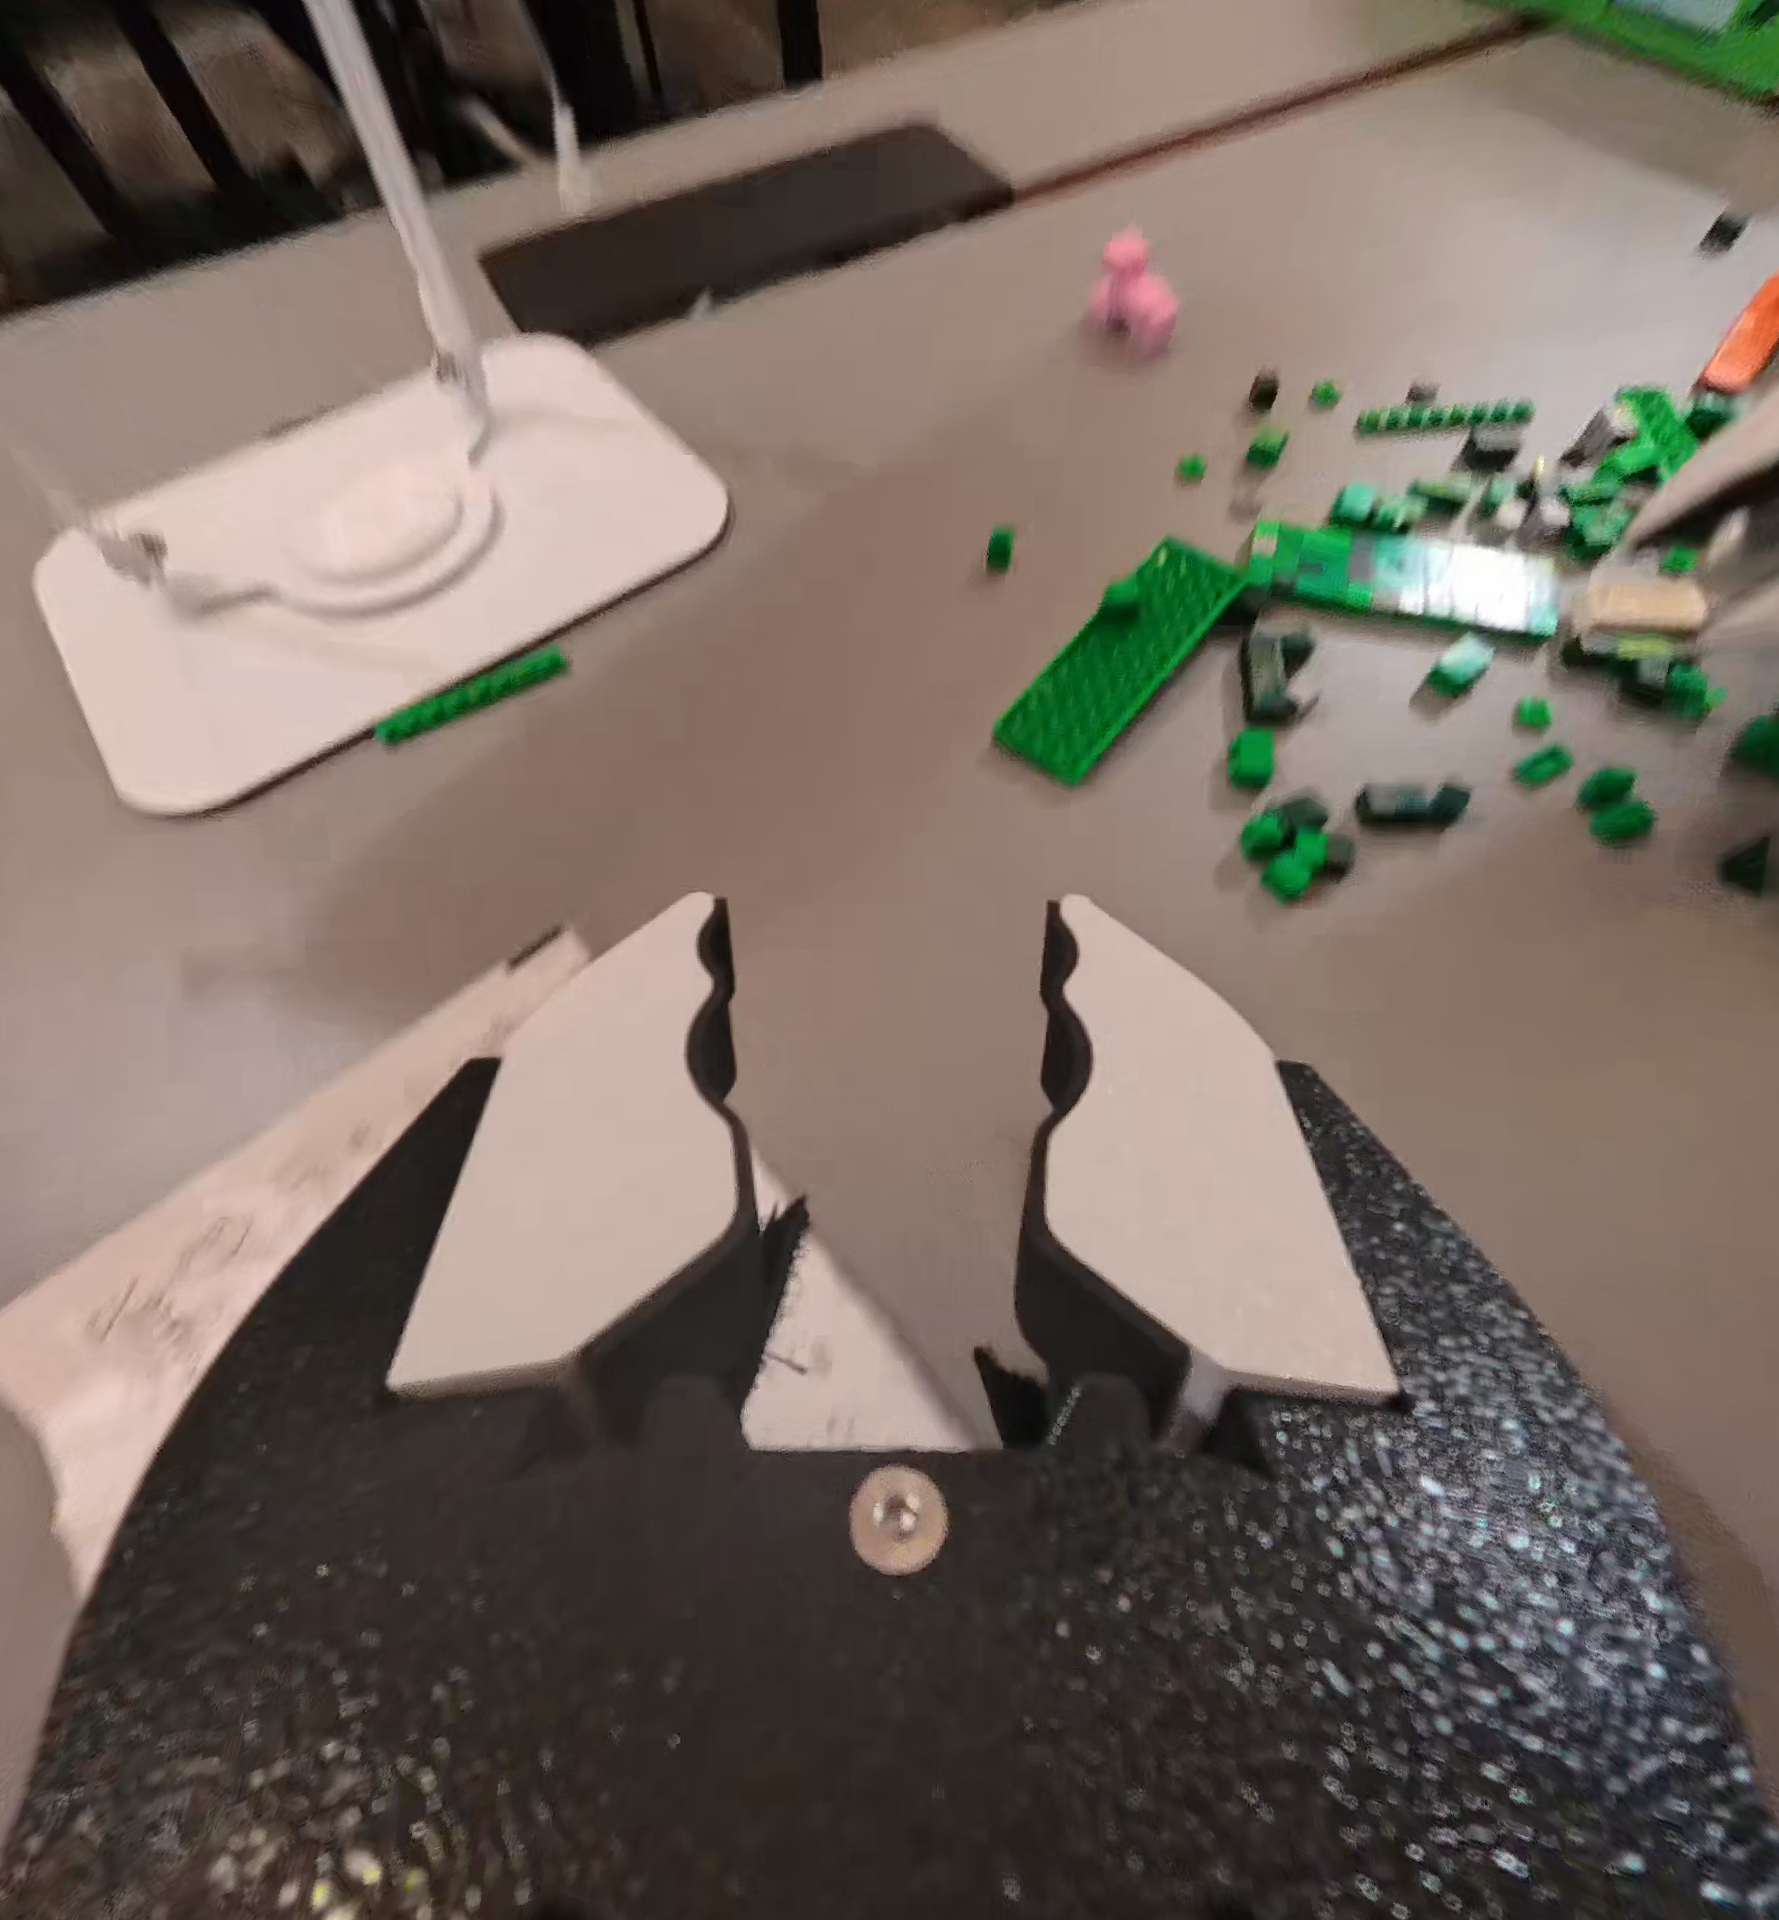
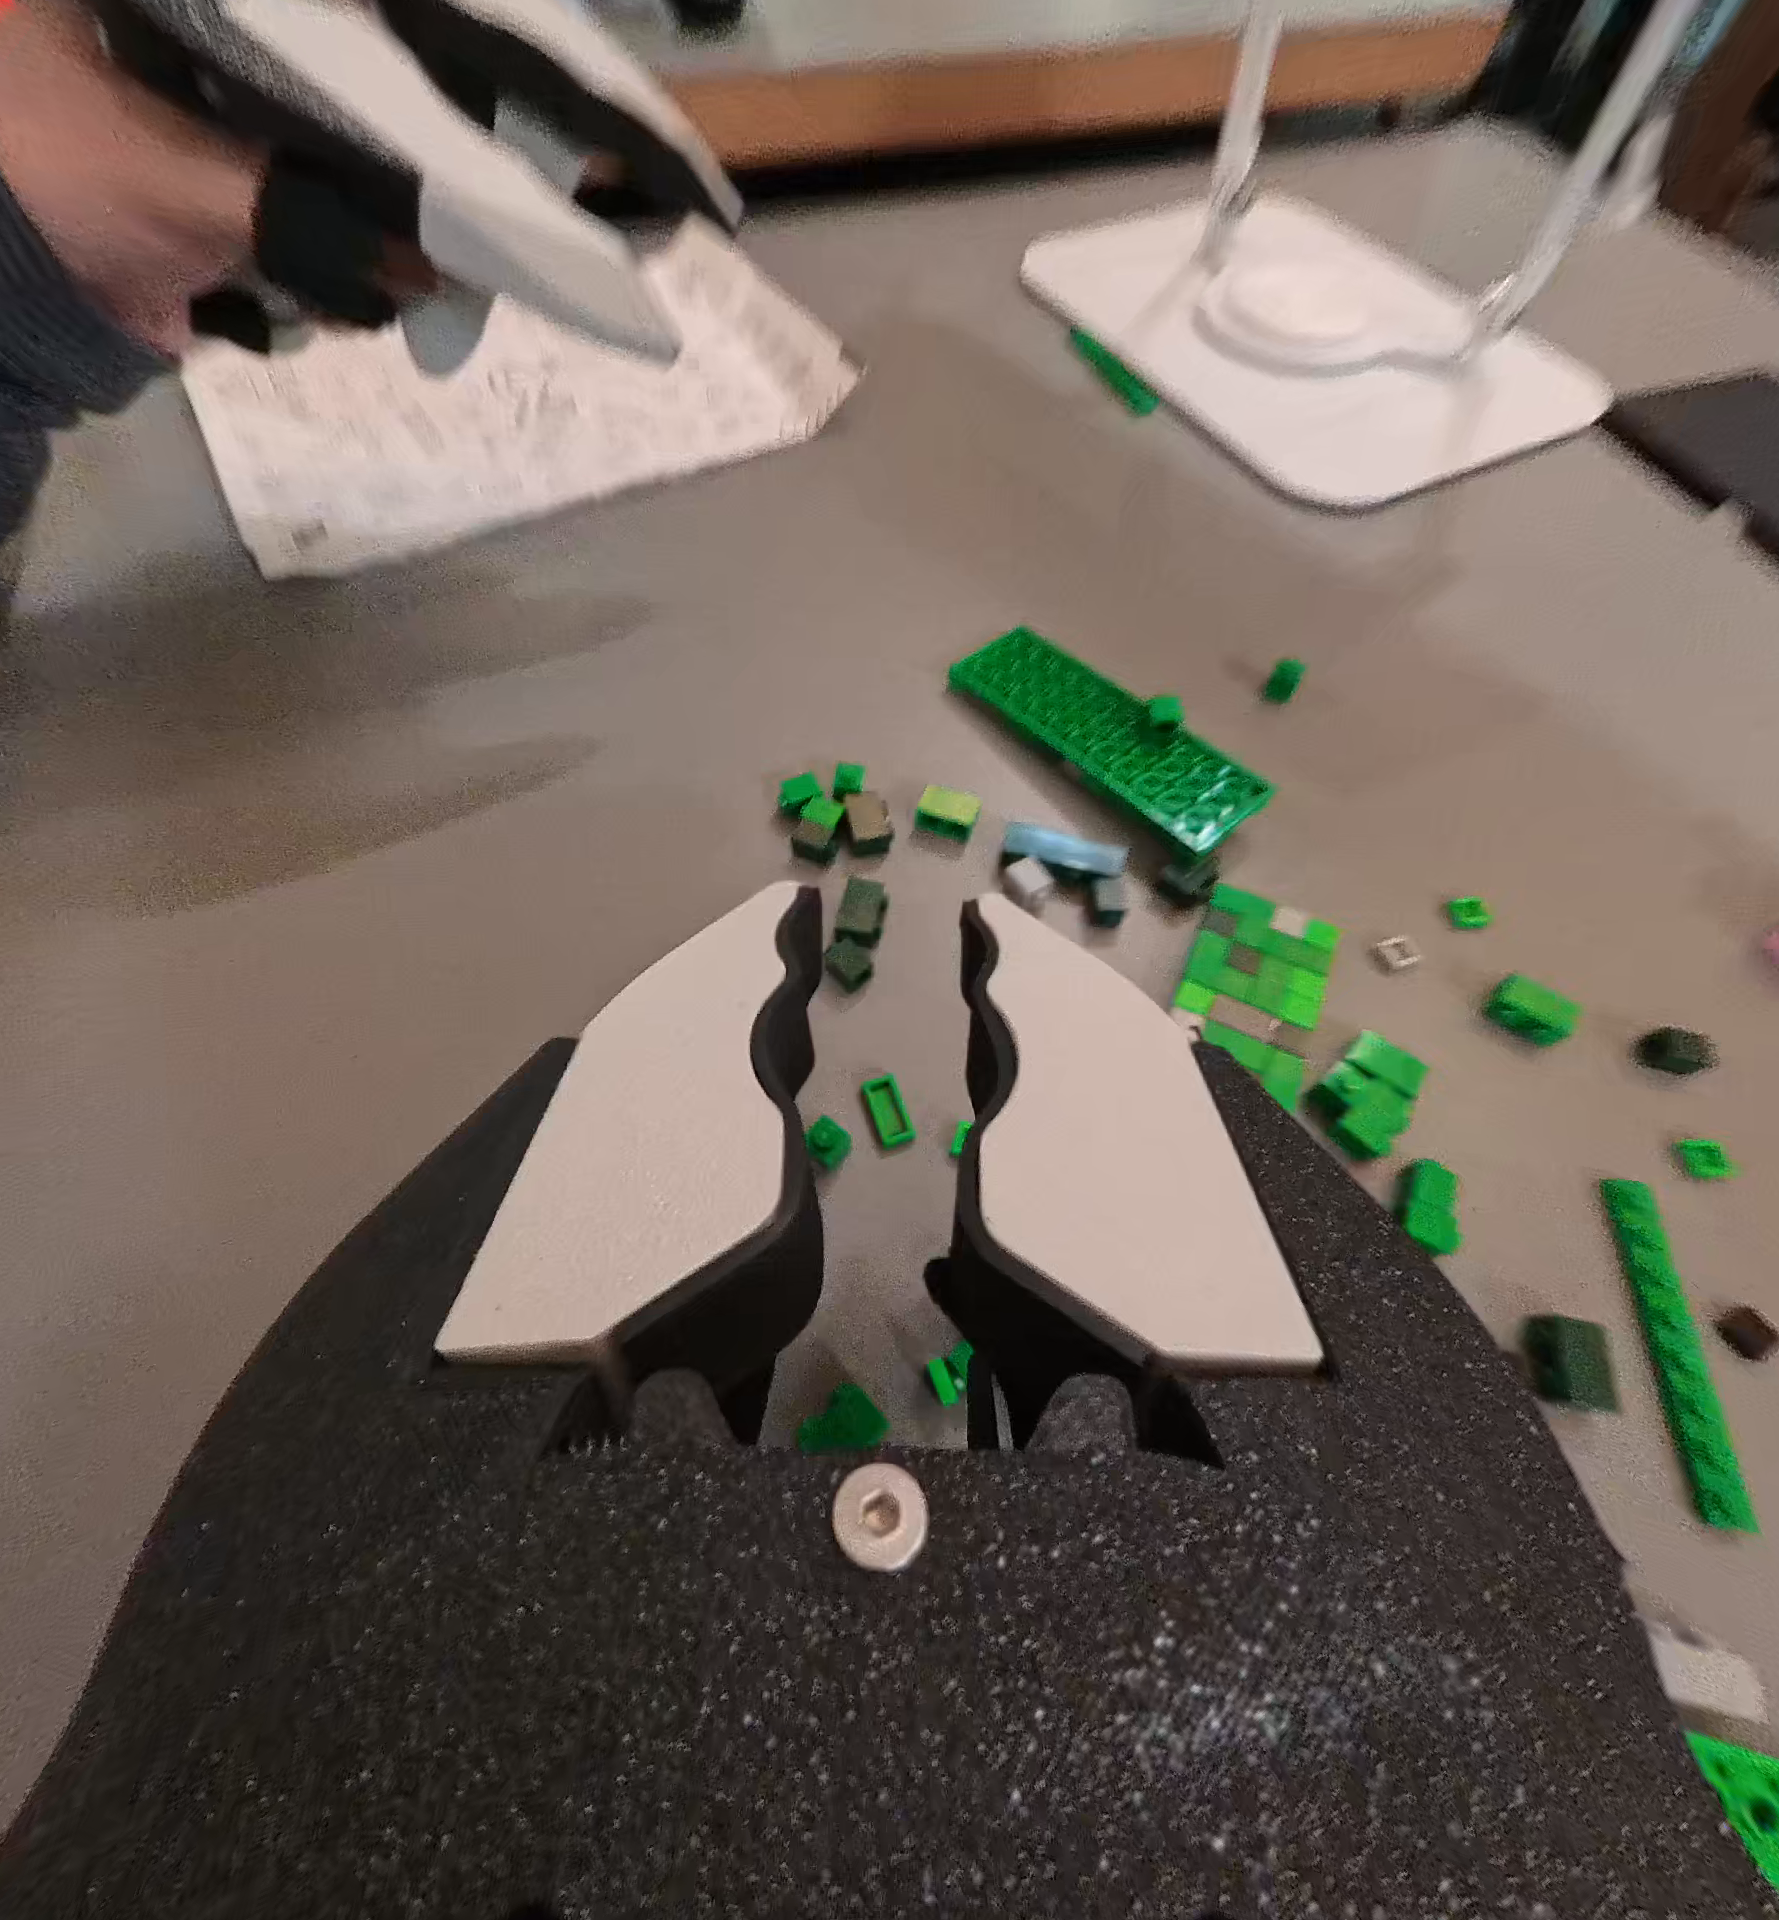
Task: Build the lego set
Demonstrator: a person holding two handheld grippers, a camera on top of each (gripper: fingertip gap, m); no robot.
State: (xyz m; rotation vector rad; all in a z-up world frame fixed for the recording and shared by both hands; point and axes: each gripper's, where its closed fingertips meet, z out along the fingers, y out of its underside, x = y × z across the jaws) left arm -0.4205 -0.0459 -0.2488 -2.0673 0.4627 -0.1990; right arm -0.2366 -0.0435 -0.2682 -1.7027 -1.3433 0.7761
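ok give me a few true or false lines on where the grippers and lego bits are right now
1. The left gripper holds a green brick. False: its jaws are open and empty.
2. A small green brick sits on the large flat green studded plate. True.
3. The pink lego figure stands among the green pieces. False: it stands apart, beyond them.
4. A long thin green strip lies against the white stand base. True.
5. The right gripper is open above loose bricks. True.

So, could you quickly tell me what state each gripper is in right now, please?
Left gripper: open, holding nothing.
Right gripper: open, holding nothing.
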